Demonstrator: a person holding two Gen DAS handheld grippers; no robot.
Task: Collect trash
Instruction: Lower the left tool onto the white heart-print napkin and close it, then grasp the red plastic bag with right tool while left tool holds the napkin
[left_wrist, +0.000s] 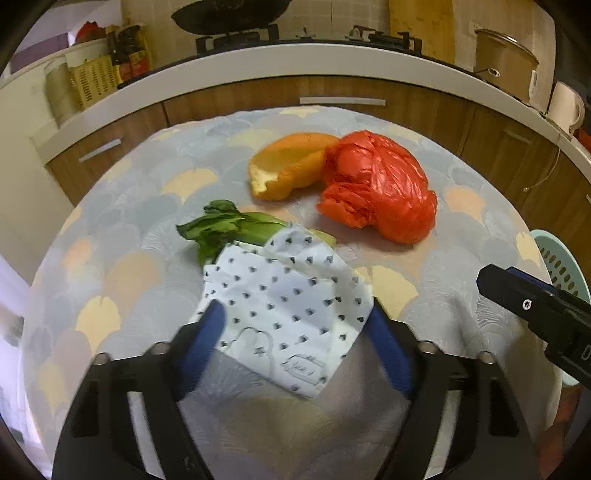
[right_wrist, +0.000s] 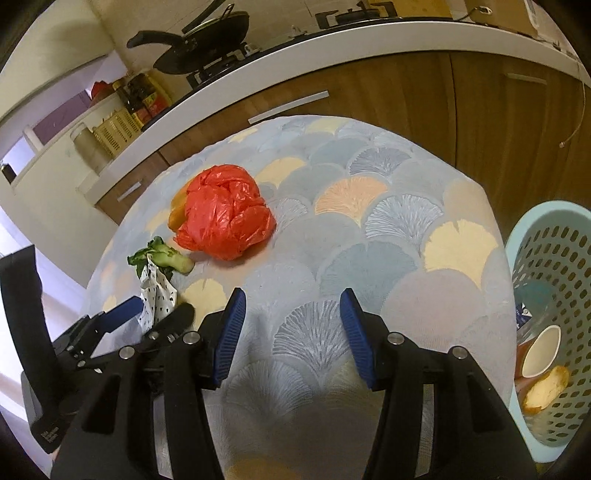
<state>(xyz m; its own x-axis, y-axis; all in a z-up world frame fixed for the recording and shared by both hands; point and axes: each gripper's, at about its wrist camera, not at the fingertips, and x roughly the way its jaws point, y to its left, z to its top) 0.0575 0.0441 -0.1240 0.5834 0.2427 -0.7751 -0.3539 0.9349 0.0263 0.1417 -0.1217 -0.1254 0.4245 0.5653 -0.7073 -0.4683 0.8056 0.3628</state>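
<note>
A crumpled white paper wrapper with dark dots was clamped between the left gripper fingers, above the fan-patterned tablecloth. The right gripper was held spread, gripping nothing.

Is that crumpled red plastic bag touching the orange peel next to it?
Touching. In the left wrist view the red plastic bag presses against the orange peel with no tablecloth between them; the right wrist view shows the bag overlapping it.

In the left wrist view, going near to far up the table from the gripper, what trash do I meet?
left gripper → spotted paper wrapper → green vegetable scrap → orange peel, with the red plastic bag beside it.
</note>
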